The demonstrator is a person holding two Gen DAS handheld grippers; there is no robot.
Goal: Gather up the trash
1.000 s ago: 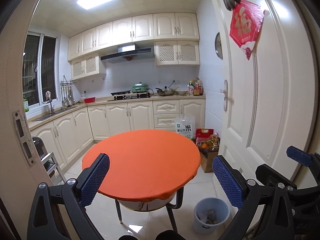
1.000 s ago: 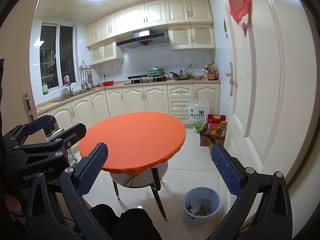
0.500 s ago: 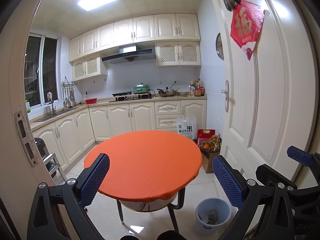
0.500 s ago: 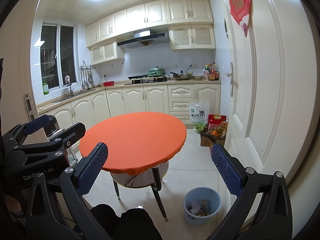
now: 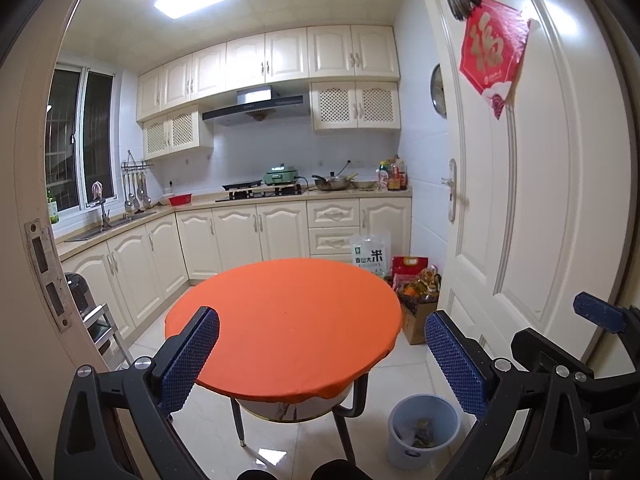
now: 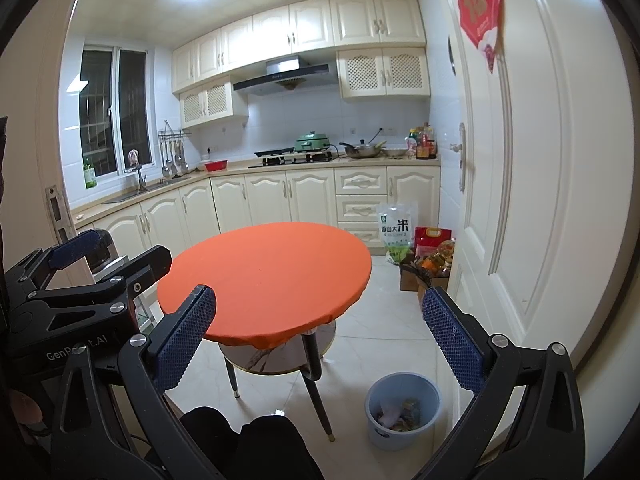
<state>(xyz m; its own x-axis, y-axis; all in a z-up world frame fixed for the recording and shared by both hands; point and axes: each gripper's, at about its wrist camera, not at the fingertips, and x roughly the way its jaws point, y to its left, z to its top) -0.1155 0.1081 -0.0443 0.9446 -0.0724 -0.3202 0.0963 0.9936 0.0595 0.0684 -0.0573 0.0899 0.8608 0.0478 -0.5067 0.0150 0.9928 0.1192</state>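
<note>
A blue plastic trash bin [image 5: 423, 430] stands on the tile floor to the right of the round table's legs, with bits of trash inside; it also shows in the right wrist view [image 6: 403, 410]. The round table [image 5: 286, 322] has an orange cloth with nothing on it. My left gripper [image 5: 322, 358] is open and empty, held high in the doorway facing the table. My right gripper [image 6: 320, 338] is open and empty beside it. The left gripper's body shows in the right wrist view [image 6: 68, 280], and the right gripper's body in the left wrist view [image 5: 576, 344].
A white door [image 5: 532, 184] stands open on the right. A rice bag [image 5: 370, 254] and a cardboard box of groceries [image 5: 418, 296] sit on the floor by the cabinets. A step stool [image 5: 100, 326] stands at the left by the door frame.
Both views have shifted only slightly; the left wrist view drifts a little so the table and bin sit slightly lower and to the right. Both grippers stay open.
</note>
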